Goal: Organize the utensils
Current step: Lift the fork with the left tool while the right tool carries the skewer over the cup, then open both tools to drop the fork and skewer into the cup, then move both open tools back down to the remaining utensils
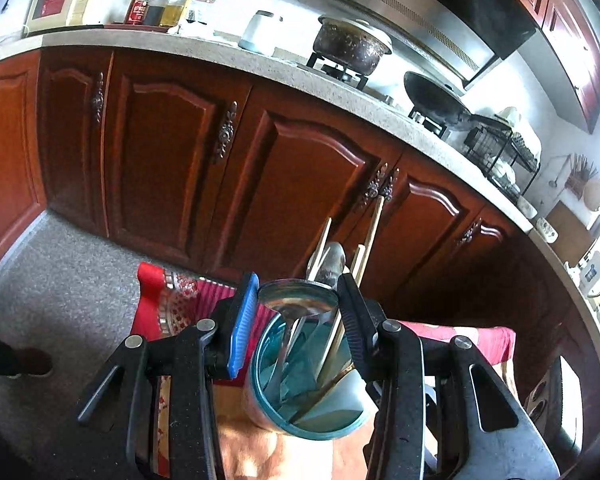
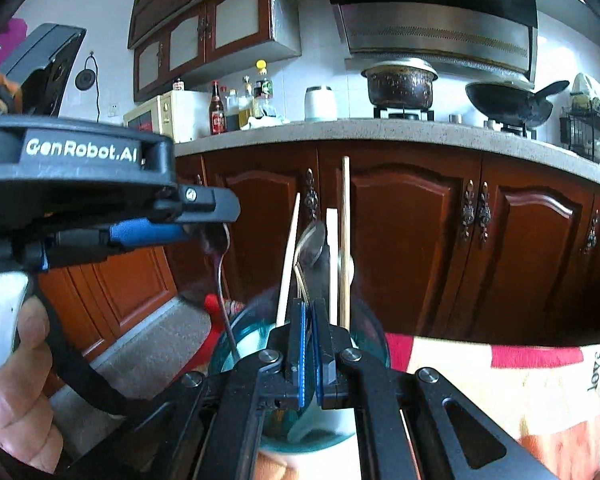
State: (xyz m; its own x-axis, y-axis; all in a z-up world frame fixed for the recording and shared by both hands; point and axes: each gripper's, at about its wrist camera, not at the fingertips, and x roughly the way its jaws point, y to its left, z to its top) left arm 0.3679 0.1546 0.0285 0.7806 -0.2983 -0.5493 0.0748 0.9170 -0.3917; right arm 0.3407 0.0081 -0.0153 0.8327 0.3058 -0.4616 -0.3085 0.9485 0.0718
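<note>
Left tongs (image 1: 296, 312) part-open astride a steel spoon's bowl (image 1: 298, 300), contact with pads unclear, right tongs (image 2: 309, 344) closed on a metal spoon handle (image 2: 305, 284), both over the round teal-rimmed utensil holder (image 1: 300, 400) with wooden chopsticks (image 1: 370, 240), standing on the red patterned cloth (image 1: 496, 340) near the tabletop's near edge.

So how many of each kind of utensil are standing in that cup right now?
Metal spoons: 2, one held by its bowl in the left gripper
Chopsticks: 3
Total: 5 showing in the cup; more may be hidden behind these.
</note>
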